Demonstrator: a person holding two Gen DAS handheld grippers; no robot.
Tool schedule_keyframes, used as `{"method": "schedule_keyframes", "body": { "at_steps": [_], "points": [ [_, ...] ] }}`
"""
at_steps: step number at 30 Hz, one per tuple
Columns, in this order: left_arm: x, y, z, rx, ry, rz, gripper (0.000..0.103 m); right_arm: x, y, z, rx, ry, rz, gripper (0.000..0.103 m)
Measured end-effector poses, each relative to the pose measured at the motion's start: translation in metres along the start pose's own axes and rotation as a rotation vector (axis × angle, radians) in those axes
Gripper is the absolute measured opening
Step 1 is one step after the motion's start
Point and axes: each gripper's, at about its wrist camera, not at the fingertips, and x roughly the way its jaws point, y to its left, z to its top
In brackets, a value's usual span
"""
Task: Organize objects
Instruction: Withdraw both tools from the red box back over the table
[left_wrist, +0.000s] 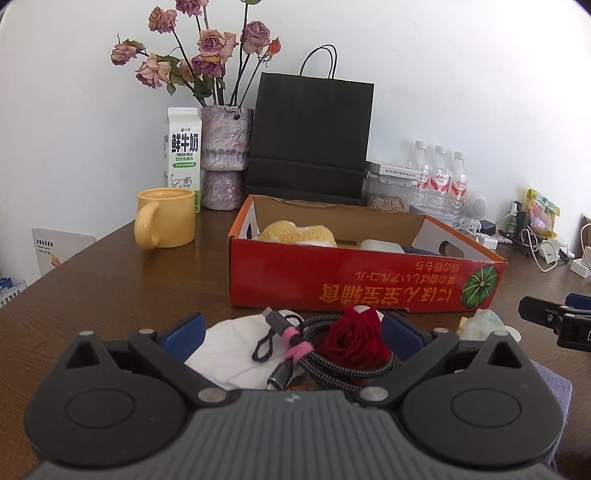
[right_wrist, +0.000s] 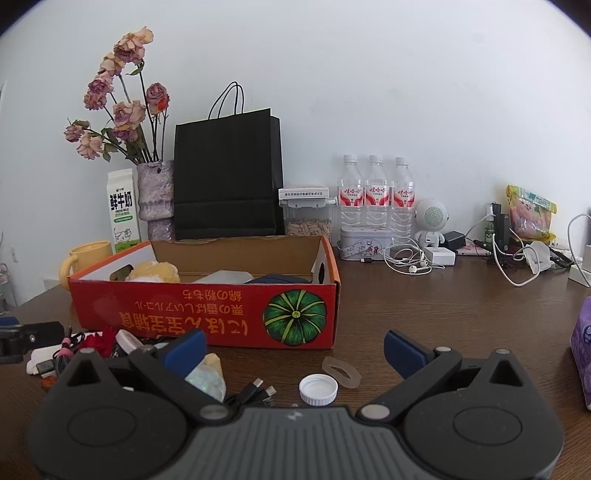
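At the back edge of the table (right_wrist: 443, 295), near its left corner, a milk carton (right_wrist: 123, 210) stands beside a vase (right_wrist: 157, 199) with dried roses (right_wrist: 122, 110). A yellow mug (left_wrist: 166, 218) stands in front of the carton. A black paper bag (right_wrist: 227, 177) leans against the wall. Further along the back edge stand a jar of seeds (right_wrist: 308, 216), three water bottles (right_wrist: 376, 195), a small tin (right_wrist: 365, 242), a white round speaker (right_wrist: 431, 221) and earphones (right_wrist: 406, 260).
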Motion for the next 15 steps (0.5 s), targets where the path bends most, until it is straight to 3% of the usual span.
{"method": "schedule_keyframes", "body": {
  "at_steps": [7, 13, 15],
  "points": [
    [-0.011, 0.012, -0.012, -0.050, 0.108, -0.007, 0.103, -0.021, 0.001, -0.010, 0.015, 0.053, 0.039, 0.103],
    [-0.010, 0.013, -0.025, -0.025, 0.216, -0.009, 0.100, -0.035, 0.006, -0.019, -0.010, 0.135, 0.069, 0.103],
    [-0.020, 0.009, -0.027, 0.009, 0.177, 0.001, 0.101, -0.038, 0.008, -0.022, -0.019, 0.163, 0.078, 0.103]
  ]
}}
